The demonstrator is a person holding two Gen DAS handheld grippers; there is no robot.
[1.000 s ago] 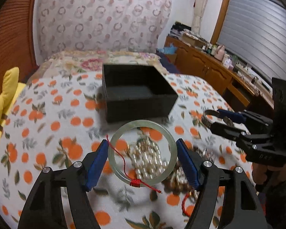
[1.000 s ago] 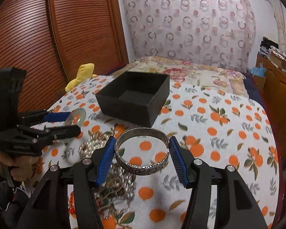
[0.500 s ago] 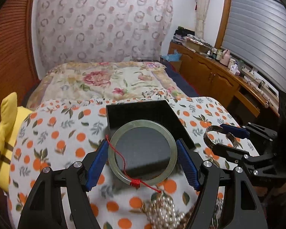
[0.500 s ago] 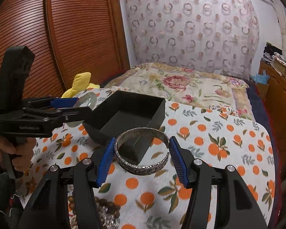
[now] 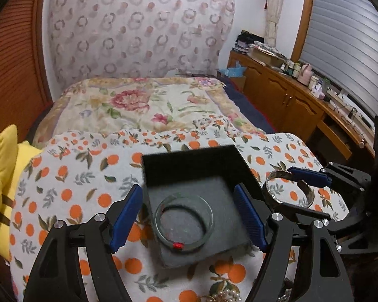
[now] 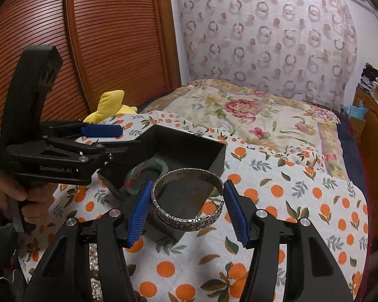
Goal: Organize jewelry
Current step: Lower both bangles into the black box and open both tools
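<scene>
While the jade bangle [image 5: 183, 223] lies in the black box [image 5: 189, 162] under the open left claw [image 5: 189, 216], the right claw [image 6: 186, 210], gripping the silver cuff [image 6: 187, 201], should move left above the box before opening.

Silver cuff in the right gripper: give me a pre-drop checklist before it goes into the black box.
1. Right gripper shut on the silver cuff: ok.
2. Jade bangle in the black box: ok, though blurred, so whether it has settled: cannot tell.
3. Left gripper open, holding nothing: ok.
4. Left gripper out of the drop path: not ok, its fingers straddle the box.
5. Cuff over the box opening: cannot tell; it appears at the near edge.
6. Bare floor beside the bangle: ok.
</scene>
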